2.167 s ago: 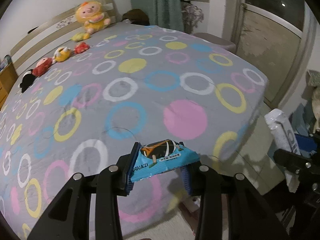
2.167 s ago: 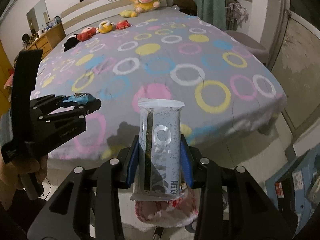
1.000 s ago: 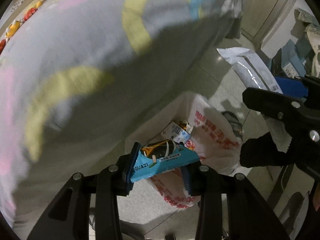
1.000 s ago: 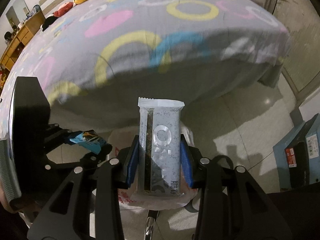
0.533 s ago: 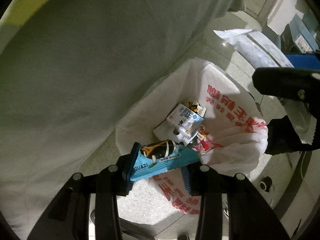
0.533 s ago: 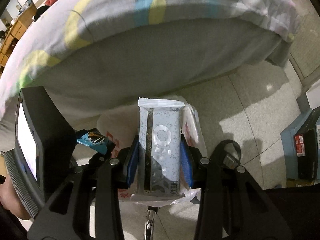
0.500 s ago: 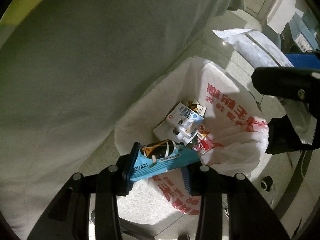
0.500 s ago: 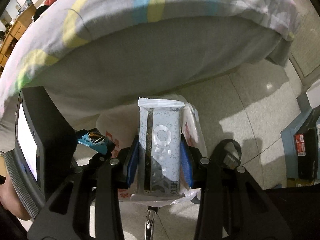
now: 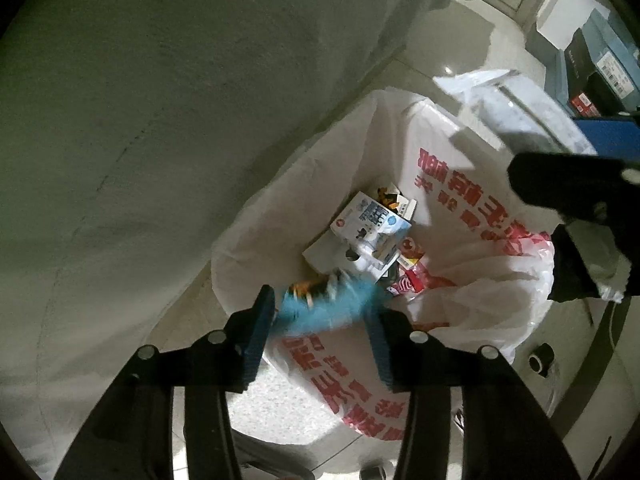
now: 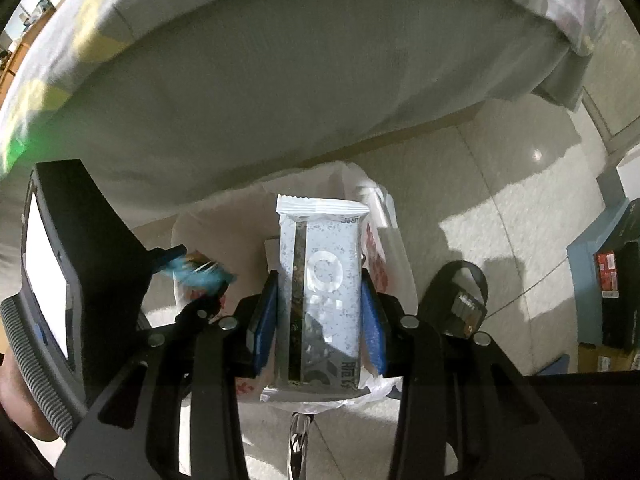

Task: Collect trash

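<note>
Left gripper: the left gripper points straight down over the open mouth of the trash bag; its jaws have just been opening, and the blue pads now stand a little apart.
Blue snack wrapper: the blue snack wrapper is a motion-blurred smear between the left pads, over the near edge of the bag; it looks loose, though the blur hides whether either pad touches it. From the right wrist view it shows at the left gripper's tip, also blurred.
Right gripper: the right gripper points steeply down, its blue pads pressed against both long sides of a grey speckled snack packet.
Grey speckled packet: the grey speckled snack packet stands upright in that grip, crimped top edge uppermost, directly above the bag.
Trash bag: the white plastic trash bag with red printing sits open on the floor, just beside the bed.
Already in the bag: a small white and blue carton lies on top, with red and orange wrappers around it that are too small to make out.
Bed: the bed's grey draped sheet hangs down right behind the bag; coloured patches show on top.
Floor: pale tiles, lit in patches.
Boxes: blue and black cardboard boxes stand on the floor, well apart from the bag.
</note>
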`<state>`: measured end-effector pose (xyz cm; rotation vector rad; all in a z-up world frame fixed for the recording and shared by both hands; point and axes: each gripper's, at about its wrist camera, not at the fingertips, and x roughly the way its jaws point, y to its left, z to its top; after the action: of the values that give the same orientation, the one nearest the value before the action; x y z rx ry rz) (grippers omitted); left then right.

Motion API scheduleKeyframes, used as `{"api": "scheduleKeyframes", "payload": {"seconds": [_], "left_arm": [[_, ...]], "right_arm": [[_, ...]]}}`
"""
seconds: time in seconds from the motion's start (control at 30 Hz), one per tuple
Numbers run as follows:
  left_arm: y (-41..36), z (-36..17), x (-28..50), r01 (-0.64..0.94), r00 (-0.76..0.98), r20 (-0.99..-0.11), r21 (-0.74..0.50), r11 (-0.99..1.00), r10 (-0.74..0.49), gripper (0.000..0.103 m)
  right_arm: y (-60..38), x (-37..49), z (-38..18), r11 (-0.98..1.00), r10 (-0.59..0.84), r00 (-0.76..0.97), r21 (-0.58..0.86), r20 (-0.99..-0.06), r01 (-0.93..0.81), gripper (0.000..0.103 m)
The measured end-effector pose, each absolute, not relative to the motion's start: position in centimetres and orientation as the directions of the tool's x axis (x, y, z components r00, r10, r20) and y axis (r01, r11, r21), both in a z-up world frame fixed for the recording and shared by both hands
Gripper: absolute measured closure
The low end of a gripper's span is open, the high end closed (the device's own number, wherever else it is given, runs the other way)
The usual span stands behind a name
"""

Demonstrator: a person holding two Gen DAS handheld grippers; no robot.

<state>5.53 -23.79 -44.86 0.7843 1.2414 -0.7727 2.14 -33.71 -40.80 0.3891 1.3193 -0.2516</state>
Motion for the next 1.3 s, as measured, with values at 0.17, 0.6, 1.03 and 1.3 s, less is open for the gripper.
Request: {"api": "scheduleKeyframes", "payload": {"seconds": [0.17, 0.6, 1.03, 1.3], "left_arm": [[-24.1, -45.8, 5.2, 0.858, 0.110, -0.992, 0.064, 0.510, -0.061, 0.008], [-23.6, -43.8, 3.9, 0.858, 0.148, -0.986, 0.090, 0.505, -0.076, 0.008], [-19.0, -36.1, 4.0, 0.664, 0.226, -0.964, 0.049, 0.746, -0.138, 0.008], [-15.9, -30.8, 1.3, 0.513, 0.393, -0.908, 0.084, 0.854, -0.146, 0.008]], "right_arm": [[-34.1, 2.5, -41.7, 0.902, 0.048, 0.196, 0.127, -0.979, 0.413, 0.049], [-34.3, 0.7, -38.5, 0.898, 0.046, 0.251, 0.150, -0.967, 0.413, 0.041], [-32.5, -2.1, -30.5, 0.916, 0.052, 0.381, 0.196, -0.923, 0.350, 0.040], [-31.1, -2.9, -25.8, 0.943, 0.100, 0.464, 0.233, -0.880, 0.238, 0.040]]}}
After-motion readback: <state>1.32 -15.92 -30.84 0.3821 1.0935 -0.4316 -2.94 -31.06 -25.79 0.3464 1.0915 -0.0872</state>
